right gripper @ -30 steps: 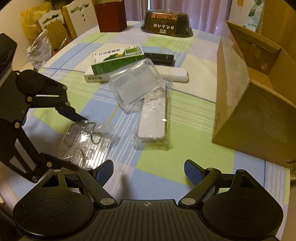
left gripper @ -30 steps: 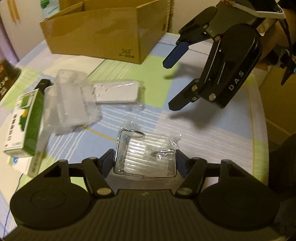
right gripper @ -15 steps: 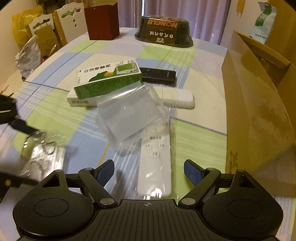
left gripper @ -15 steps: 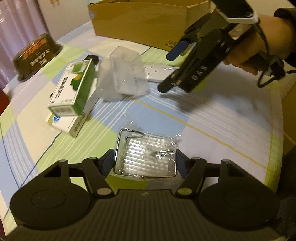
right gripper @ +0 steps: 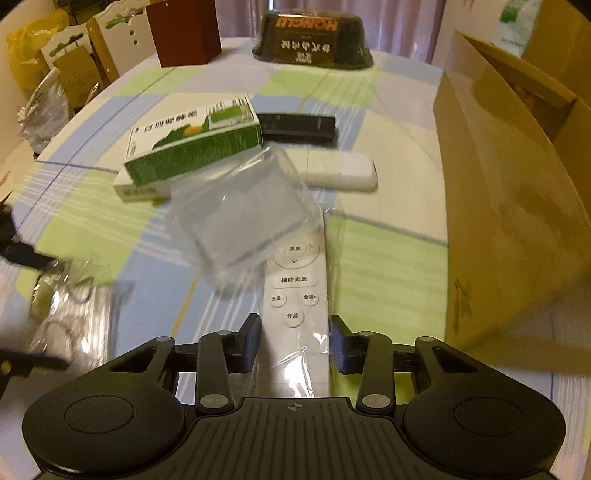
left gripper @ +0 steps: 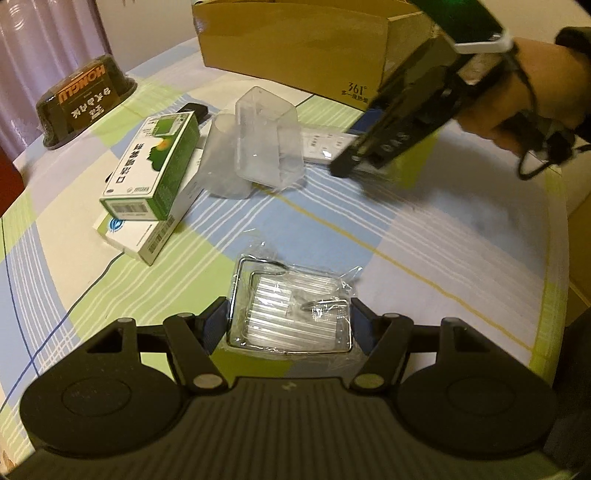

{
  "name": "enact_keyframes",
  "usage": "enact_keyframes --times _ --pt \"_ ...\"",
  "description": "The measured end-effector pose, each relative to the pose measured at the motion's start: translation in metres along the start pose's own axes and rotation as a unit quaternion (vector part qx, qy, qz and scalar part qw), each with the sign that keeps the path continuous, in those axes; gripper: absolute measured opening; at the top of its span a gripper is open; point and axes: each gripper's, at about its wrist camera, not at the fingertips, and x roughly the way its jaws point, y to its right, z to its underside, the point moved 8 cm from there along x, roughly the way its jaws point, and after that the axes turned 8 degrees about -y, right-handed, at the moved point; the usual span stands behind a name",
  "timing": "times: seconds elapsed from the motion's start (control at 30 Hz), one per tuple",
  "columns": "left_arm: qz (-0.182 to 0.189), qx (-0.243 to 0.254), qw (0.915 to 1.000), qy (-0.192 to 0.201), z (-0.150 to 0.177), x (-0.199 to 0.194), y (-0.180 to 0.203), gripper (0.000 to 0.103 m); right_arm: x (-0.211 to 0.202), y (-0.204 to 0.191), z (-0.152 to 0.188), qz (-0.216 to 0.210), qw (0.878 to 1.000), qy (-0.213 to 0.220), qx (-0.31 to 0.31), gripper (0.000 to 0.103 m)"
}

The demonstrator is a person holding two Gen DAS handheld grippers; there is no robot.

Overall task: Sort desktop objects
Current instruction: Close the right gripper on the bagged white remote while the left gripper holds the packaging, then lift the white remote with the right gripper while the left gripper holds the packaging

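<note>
My left gripper (left gripper: 290,321) is shut on a metal wire rack (left gripper: 291,314) wrapped in clear plastic, held low over the checked tablecloth. My right gripper (right gripper: 295,343) is shut on a white remote (right gripper: 295,295) in a clear sleeve, its fingers against the remote's near end. A clear plastic box (right gripper: 243,206) lies over the remote's far end. In the left wrist view the right gripper (left gripper: 347,168), held by a hand, reaches down onto that remote (left gripper: 321,142) beside the clear box (left gripper: 266,144).
A green carton (right gripper: 195,147) lies on a white carton, with a black remote (right gripper: 299,125) and a second white remote (right gripper: 340,171) behind. An open cardboard box (right gripper: 509,221) stands at the right. A black bowl (right gripper: 314,33) and a red box (right gripper: 184,31) sit far back.
The right gripper moved forward over the white remote and closed from wide open onto it. The left gripper swung with the wrapped rack still in it.
</note>
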Motion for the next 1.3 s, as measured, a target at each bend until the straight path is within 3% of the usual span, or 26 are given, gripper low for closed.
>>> enact_keyframes --times 0.27,0.4,0.43,0.47,0.5,0.8,1.1,1.2,1.23,1.3 --pt "0.003 0.023 0.9997 0.004 -0.003 0.003 0.017 0.065 -0.023 0.006 0.055 0.008 0.999 -0.022 0.022 0.039" --pt "0.005 0.023 0.9997 0.005 -0.001 0.003 0.017 0.066 -0.024 0.004 0.059 0.013 1.0 -0.013 0.021 0.04" --pt "0.006 0.024 0.9997 0.006 -0.001 0.003 0.017 0.066 -0.025 0.003 0.06 0.014 1.0 -0.011 0.021 0.048" --pt "0.008 0.025 0.9996 0.006 -0.001 0.003 0.016 0.067 -0.025 0.003 0.061 0.016 1.0 -0.008 0.021 0.066" --pt "0.01 0.025 0.9996 0.005 -0.001 0.003 0.016 0.068 -0.025 0.002 0.062 0.017 1.0 -0.006 0.02 0.069" --pt "0.008 0.078 0.9969 -0.009 0.002 0.007 0.025 0.075 -0.021 0.004 0.066 0.01 1.0 -0.006 0.025 0.069" --pt "0.009 0.064 0.9978 -0.018 0.004 0.019 0.022 0.075 -0.021 0.005 0.064 0.012 1.0 0.0 0.023 0.068" --pt "0.01 0.056 0.9982 -0.016 0.004 0.017 0.021 0.07 -0.021 0.005 0.064 0.014 1.0 0.002 0.023 0.067" --pt "0.01 0.053 0.9984 -0.015 0.004 0.016 0.021 0.068 -0.021 0.005 0.064 0.014 1.0 0.002 0.023 0.062" --pt "0.013 0.046 0.9987 -0.013 0.004 0.014 0.02 0.067 -0.022 0.006 0.064 0.013 1.0 0.004 0.022 0.04"
